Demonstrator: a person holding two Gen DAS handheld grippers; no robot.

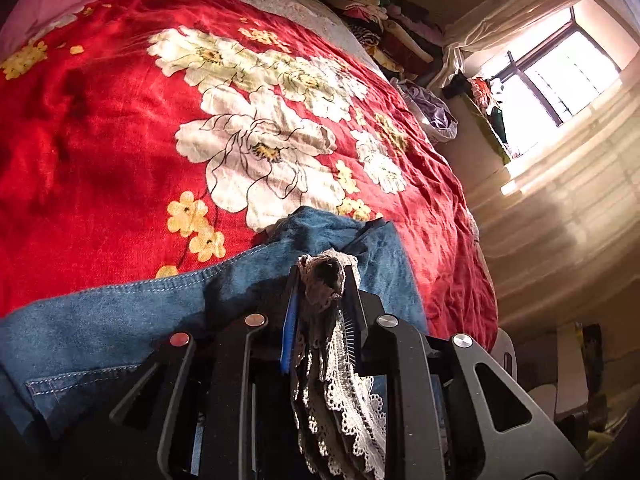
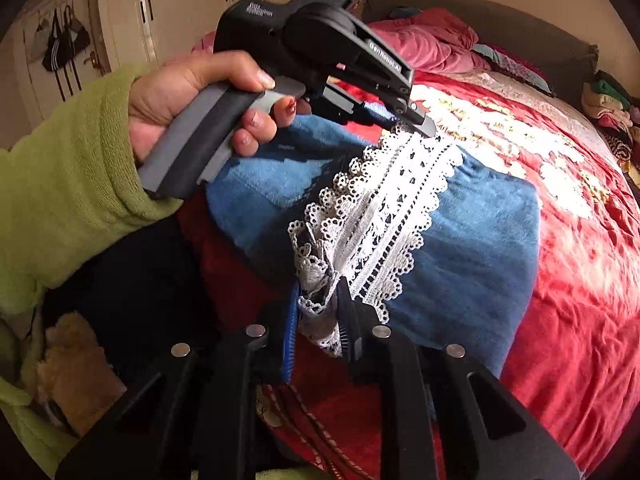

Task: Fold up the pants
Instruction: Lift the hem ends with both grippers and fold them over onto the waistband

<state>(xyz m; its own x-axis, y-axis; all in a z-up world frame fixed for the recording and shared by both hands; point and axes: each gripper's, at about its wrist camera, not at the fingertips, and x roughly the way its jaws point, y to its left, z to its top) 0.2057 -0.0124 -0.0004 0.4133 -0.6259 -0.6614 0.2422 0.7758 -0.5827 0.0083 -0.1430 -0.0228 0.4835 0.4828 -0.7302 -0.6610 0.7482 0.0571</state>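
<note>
blue denim pants (image 2: 472, 240) bunched on red floral bedspread (image 2: 580, 300) | white lace hem (image 2: 380, 216) stretched taut above denim | left gripper (image 2: 416, 128) pinching far lace end | right gripper (image 2: 320, 308) pinching near end

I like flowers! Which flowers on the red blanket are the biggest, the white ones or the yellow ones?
The white flowers are biggest, spread across the middle of the red blanket. The yellow flowers are little clusters beside them.

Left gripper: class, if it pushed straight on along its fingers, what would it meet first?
Probably the blue jeans just beyond the lace trim that the left gripper pinches, then the red floral bedspread; depth is unclear.
</note>
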